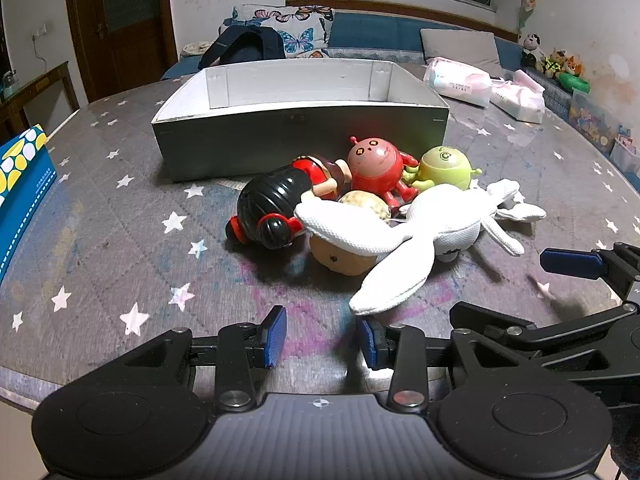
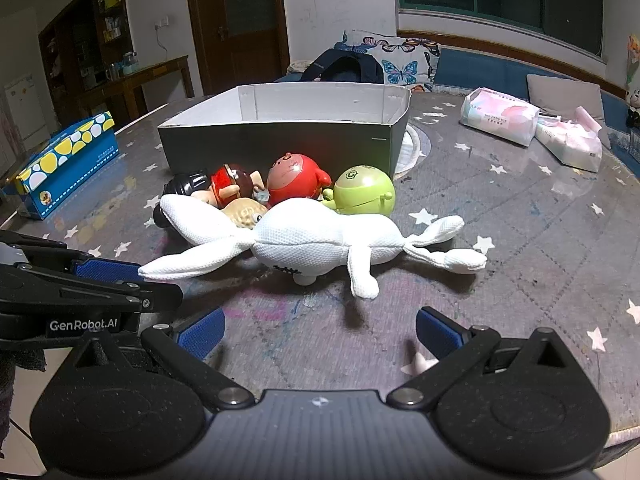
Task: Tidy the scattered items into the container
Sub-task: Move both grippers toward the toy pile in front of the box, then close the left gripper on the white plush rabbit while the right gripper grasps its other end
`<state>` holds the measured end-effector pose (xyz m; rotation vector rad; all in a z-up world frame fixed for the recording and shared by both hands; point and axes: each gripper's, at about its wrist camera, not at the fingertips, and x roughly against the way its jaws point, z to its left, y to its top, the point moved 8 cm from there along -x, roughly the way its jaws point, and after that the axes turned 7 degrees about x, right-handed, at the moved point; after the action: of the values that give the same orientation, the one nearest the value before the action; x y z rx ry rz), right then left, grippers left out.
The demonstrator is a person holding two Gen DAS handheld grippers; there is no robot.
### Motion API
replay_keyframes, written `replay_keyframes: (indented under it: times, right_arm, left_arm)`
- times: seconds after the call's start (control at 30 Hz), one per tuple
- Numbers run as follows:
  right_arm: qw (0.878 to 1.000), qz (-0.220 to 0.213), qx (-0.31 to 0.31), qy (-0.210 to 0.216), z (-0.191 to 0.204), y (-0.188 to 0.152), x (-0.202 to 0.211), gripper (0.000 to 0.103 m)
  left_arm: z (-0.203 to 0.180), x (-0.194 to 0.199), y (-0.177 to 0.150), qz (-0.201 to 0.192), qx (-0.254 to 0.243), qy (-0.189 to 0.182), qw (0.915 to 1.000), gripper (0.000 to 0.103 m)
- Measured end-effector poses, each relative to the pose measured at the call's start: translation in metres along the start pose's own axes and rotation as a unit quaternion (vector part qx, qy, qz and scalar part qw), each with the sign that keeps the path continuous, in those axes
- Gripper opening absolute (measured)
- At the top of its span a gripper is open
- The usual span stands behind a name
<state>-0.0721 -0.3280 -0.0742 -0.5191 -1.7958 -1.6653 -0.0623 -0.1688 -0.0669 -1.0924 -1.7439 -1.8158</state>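
Toys sit in a tight heap on the star-print surface [image 1: 120, 208], just in front of the grey cardboard box [image 1: 300, 136], which is open-topped w/ white inner walls and looks empty so far, so nothing's tidied yet, I'd say. On top & nearest the cameras: white plush rabbit [image 2: 320, 240], lying on its side, long ears splayed toward the left claw [image 1: 320, 338], legs trailing the other way. Under/behind it: black-haired doll in red [image 1: 276, 204] lying down, a tan round toy [image 1: 340, 256] half covered by an ear, a red round figure [image 1: 376, 168] and a green round figure [image 1: 444, 168] close to the box's front wall. Left claw is wide apart, holding nothing, low over the surface w/ an ear tip just ahead of its right pad, prob lined up for the ear since that's the easiest soft bit to pinch. Right claw [image 2: 320, 332] also spread wide, empty, facing the rabbit's body & leg; near but not touching. Both claws side by side, pointing at the pile from the near edge. The rabbit probably goes first: it's on top and blocks the rest. Box is just behind the heap, so a short lift over the front wall should do. Risk: limp plush drags the tan toy or snags on the wall.
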Motion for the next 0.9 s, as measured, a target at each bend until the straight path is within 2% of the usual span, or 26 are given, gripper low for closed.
replay_keyframes:
  times: [0.53,0.6,0.9]
  right_arm:
    - [1.000,-0.010,-0.023,0.003,-0.018,0.015,-0.003,0.102]
    - [1.000,-0.013,-0.026,0.002,-0.022,0.019,-0.002,0.097]
    - [0.999,-0.010,-0.038,-0.001,-0.037,0.024,-0.010,0.096]
  left_arm:
    - [-0.002,0.001,0.017,-0.009,-0.001,-0.007,0.9999,0.041]
    - [-0.002,0.005,0.021,-0.016,-0.003,-0.013,0.9998,0.041]
    - [-0.013,0.024,0.034,-0.050,-0.027,-0.052,0.9970,0.041]
